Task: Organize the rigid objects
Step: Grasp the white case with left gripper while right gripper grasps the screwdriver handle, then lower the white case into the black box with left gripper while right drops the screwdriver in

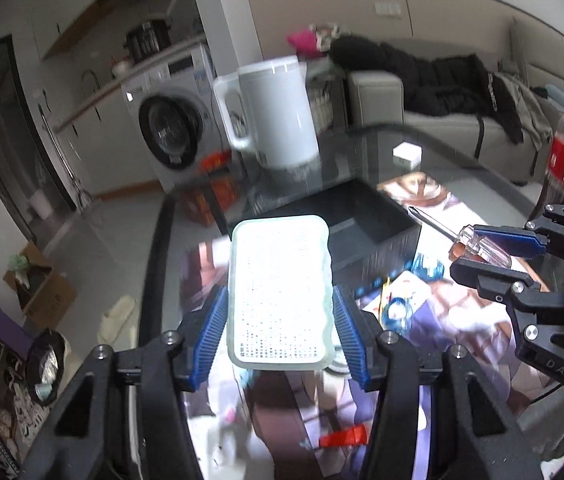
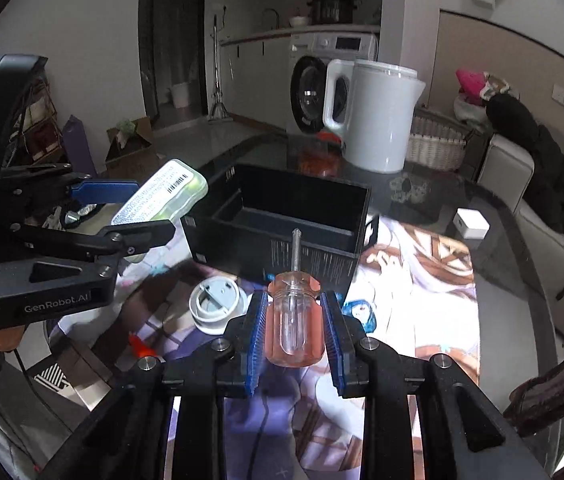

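The pale green rectangular plastic case [image 1: 280, 294] and the stubby clear-handled screwdriver [image 2: 293, 312] are hanging above the worktop [image 2: 421, 196], facing the open black cardboard box [image 2: 282, 216], probably their destination. The left claw [image 1: 280, 320] is clamping the case; the right claw [image 2: 293, 332] is pinching the screwdriver's handle.

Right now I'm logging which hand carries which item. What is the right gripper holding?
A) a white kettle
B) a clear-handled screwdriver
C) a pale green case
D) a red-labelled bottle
B: the right gripper is clamped on the clear-handled screwdriver, its shaft pointing toward the black box.
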